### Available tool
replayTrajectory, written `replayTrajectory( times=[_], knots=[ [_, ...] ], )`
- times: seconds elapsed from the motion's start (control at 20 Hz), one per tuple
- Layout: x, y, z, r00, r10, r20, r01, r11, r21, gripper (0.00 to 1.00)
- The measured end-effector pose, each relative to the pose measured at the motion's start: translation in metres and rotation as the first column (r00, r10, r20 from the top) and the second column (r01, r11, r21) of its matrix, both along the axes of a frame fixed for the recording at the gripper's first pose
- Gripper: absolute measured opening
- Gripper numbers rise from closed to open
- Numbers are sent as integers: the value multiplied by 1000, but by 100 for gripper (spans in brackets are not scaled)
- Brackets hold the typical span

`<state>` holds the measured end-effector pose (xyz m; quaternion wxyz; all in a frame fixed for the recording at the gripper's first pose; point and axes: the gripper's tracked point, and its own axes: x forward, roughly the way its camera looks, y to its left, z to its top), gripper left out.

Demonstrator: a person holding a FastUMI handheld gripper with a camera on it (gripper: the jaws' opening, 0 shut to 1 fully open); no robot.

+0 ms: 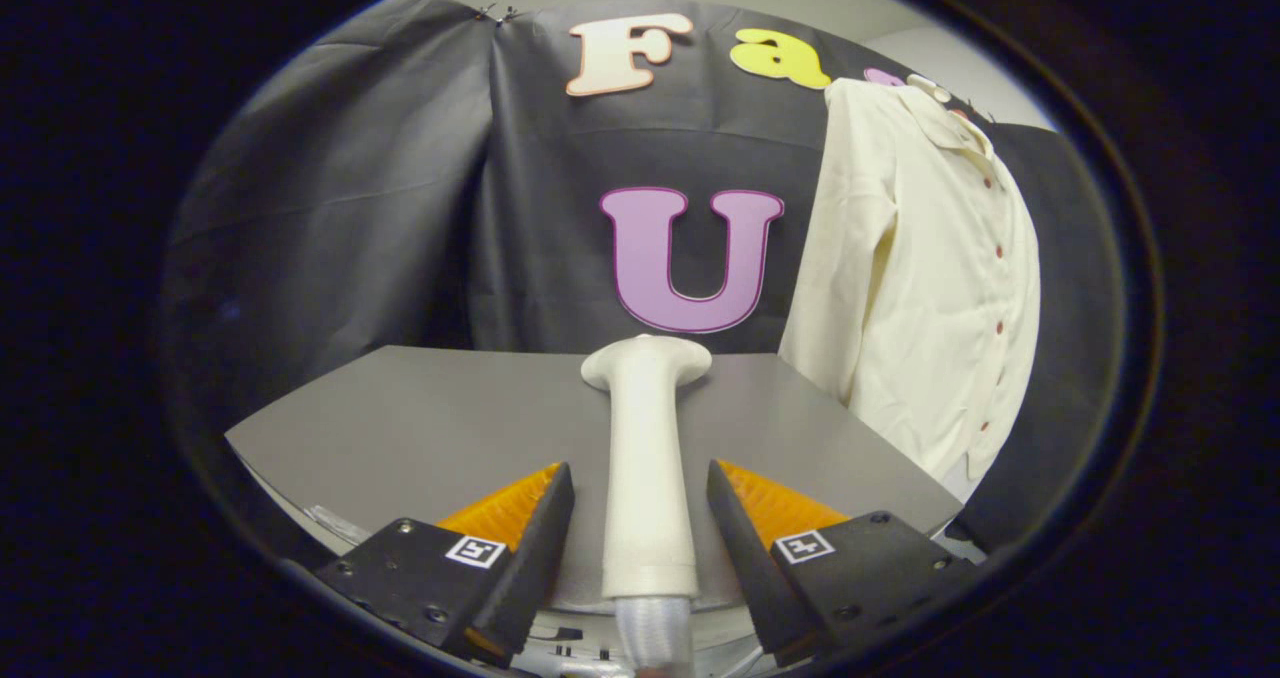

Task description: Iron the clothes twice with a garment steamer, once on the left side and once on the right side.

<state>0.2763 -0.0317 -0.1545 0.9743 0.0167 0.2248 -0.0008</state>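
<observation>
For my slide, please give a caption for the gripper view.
Open gripper straddles the white garment steamer lying on the grey table; a cream shirt hangs beyond.

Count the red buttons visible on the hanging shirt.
6 at least, in a line down the cream shirt's front placket, from collar to hem, beyond the open gripper straddling the steamer. Others may be hidden.

The gripper (640,498) is spread wide, its two fingers (530,538) standing either side of the steamer (648,478) handle, near it but touching it on neither side.
</observation>
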Motion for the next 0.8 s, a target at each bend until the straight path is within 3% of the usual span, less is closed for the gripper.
replayTrajectory(
  times=[0.2,0.3,0.5,0.8],
  knots=[
    [7,7,-3,1000,-6,-10,6,999,47,78],
    [9,1,-3,999,-39,-2,39,999,15,62],
    [8,-5,-4,998,-63,17,63,998,-7,45],
    [8,-3,9,993,-50,111,45,998,52,40]
  ],
)
